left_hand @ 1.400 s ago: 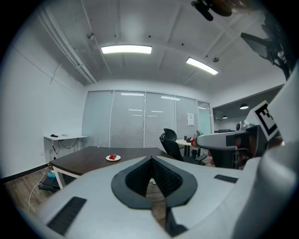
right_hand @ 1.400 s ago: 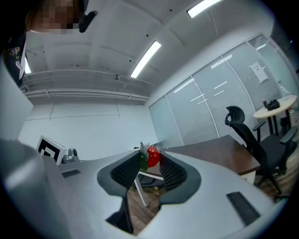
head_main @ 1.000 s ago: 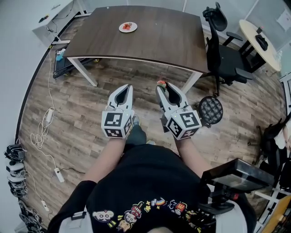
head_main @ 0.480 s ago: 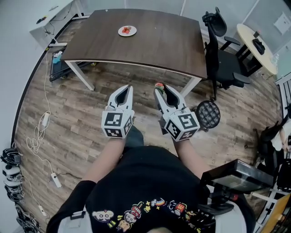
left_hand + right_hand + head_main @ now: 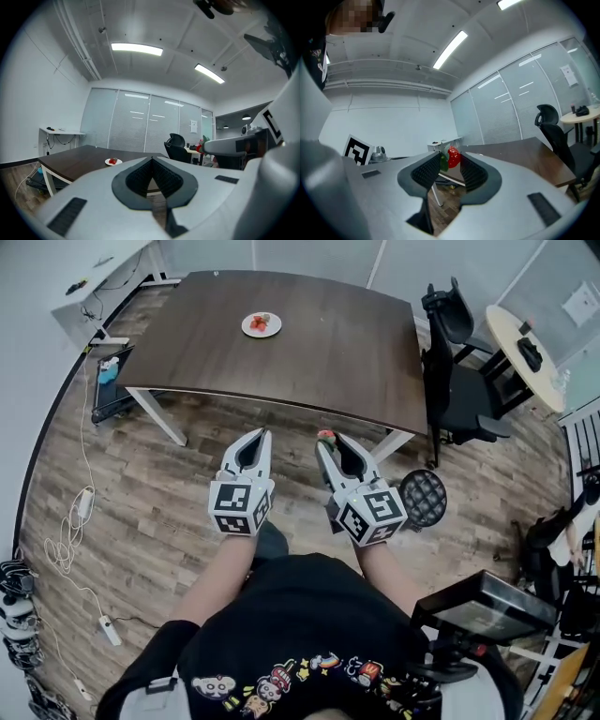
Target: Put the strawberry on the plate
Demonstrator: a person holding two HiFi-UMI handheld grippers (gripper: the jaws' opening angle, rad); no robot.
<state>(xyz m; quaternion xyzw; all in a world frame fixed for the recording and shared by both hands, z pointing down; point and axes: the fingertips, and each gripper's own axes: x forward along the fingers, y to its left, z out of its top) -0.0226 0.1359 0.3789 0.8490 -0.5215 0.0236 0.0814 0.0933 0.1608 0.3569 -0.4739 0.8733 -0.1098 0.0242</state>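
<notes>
A red strawberry (image 5: 453, 157) with green leaves sits pinched at the tips of my right gripper (image 5: 328, 438), which is shut on it above the floor, short of the table's near edge. The berry shows as a small red spot (image 5: 325, 436) in the head view. A white plate (image 5: 262, 325) holding a red item stands on the far part of the dark wooden table (image 5: 328, 343); the plate (image 5: 113, 162) also shows in the left gripper view. My left gripper (image 5: 260, 435) is shut and holds nothing, level with the right one.
A black office chair (image 5: 459, 381) stands at the table's right end, with a round black stool (image 5: 424, 498) near my right gripper. A round light table (image 5: 520, 338) is at the far right. Cables and a power strip (image 5: 80, 521) lie on the wooden floor at left.
The view has shifted toward the table, which now sits lower and closer in the head view. Both grippers keep their pose, and the right one still holds the strawberry.
</notes>
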